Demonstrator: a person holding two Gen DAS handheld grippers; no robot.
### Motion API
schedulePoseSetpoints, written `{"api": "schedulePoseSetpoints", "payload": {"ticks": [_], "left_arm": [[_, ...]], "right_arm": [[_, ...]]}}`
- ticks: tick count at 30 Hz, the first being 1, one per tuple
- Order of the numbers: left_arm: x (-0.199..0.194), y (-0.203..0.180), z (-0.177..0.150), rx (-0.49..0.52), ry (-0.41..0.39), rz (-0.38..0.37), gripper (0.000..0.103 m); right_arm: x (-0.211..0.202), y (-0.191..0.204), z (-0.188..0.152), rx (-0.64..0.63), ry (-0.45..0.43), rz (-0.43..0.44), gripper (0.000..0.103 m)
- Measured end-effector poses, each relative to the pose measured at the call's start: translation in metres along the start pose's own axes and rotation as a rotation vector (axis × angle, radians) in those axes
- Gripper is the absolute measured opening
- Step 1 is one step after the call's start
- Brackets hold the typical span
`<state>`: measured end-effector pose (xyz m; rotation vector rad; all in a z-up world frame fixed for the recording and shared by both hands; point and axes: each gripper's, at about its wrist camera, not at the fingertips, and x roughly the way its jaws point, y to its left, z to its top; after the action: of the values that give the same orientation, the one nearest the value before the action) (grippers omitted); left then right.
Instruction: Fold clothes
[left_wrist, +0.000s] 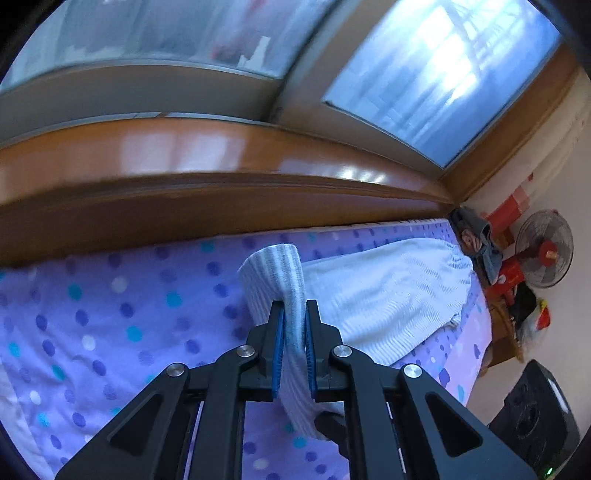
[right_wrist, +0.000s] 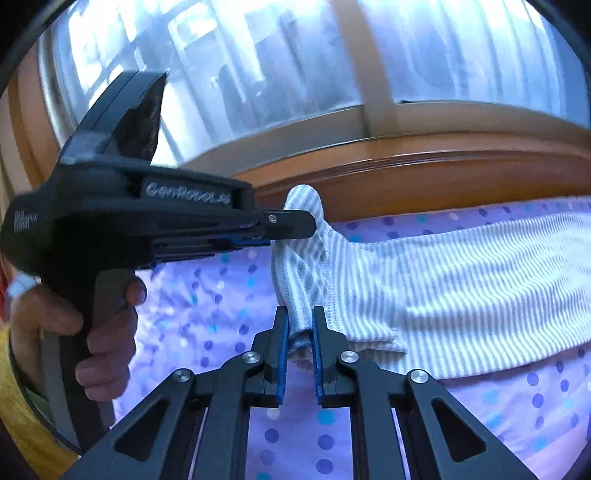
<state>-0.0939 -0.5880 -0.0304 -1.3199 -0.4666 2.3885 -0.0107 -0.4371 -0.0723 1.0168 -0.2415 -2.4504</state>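
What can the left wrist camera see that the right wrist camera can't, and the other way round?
Only the left wrist view shows a fan, a dark speaker and a heap of clutter past the bed's far end. Only the right wrist view shows the left tongs from the side, and the hand that holds them. Both show the striped garment on the dotted sheet, the wooden sill and window, and tongs clamped on a bunched part of the garment, with the right tongs seen in their own view.
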Motion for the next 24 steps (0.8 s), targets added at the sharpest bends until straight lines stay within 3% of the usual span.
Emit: {"api": "schedulePoseSetpoints", "payload": {"ticks": [6, 13, 19, 24], "left_arm": [[0.025, -0.048, 0.013, 0.058, 0.006, 0.006, 0.01], [0.073, -0.097, 0.018, 0.123, 0.044, 0.005, 0.01], [0.123, -0.117, 0.014, 0.111, 0.101, 0.005, 0.01], [0.157, -0.124, 0.007, 0.108, 0.146, 0.023, 0.012]], "right_arm": [[-0.018, -0.042, 0.01, 0.079, -0.039, 0.014, 0.012], [-0.036, -0.098, 0.01, 0.152, -0.051, -0.034, 0.012], [-0.024, -0.148, 0.005, 0.211, 0.0, -0.076, 0.012], [-0.009, -0.183, 0.0, 0.29, 0.066, -0.059, 0.014]]}}
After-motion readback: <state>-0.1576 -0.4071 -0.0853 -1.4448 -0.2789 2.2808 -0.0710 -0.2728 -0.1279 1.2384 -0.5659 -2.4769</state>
